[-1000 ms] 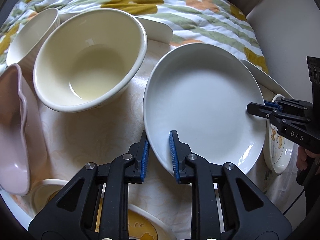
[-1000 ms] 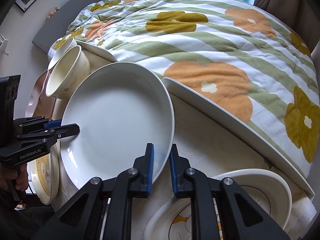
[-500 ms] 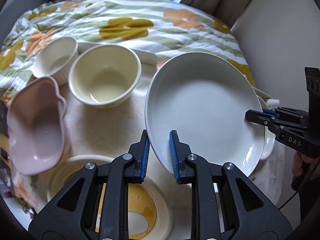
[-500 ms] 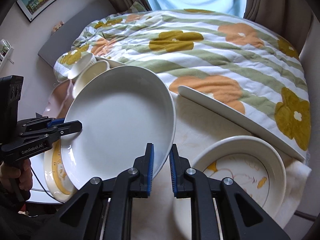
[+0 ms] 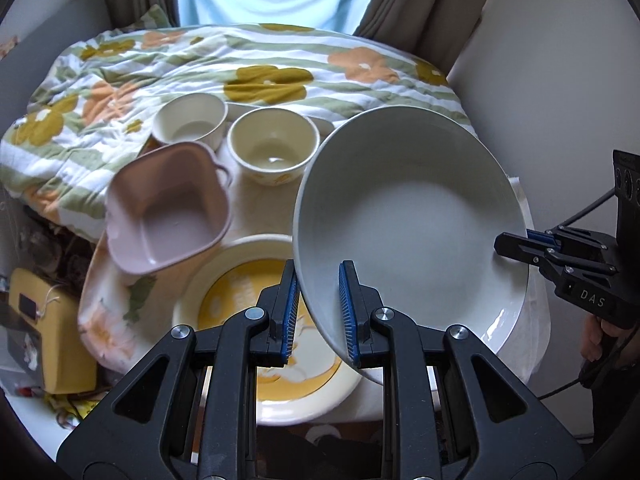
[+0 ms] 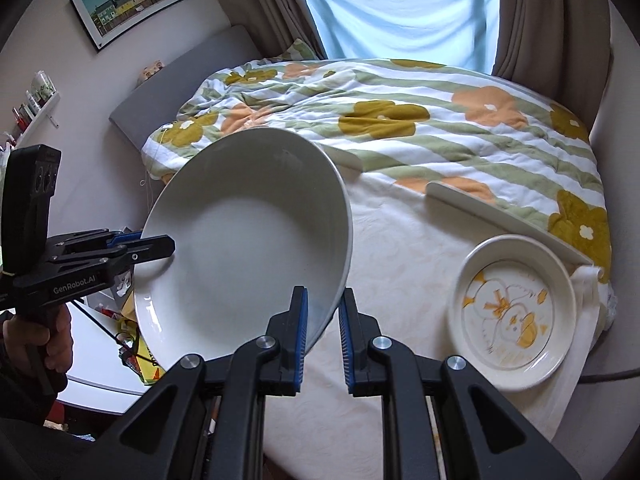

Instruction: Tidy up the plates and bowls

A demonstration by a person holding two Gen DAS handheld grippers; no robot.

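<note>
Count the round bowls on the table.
2. One cream bowl stands at the table's far edge beside the floral quilt; a second white bowl is just left of it. Others may be hidden behind the lifted white plate.

Soft window daylight — fisheye-warped edges

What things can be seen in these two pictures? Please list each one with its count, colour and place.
large plate: 1, white, held in the air by both grippers
yellow-patterned plates: 2, cream, one near each table side
round bowls: 2, cream, far side of table
square dish: 1, pink, left
table: 1, pale cloth
quilt: 1, flowered, behind
left gripper: 1, black, shut on plate rim
right gripper: 1, black, shut on opposite rim
</note>
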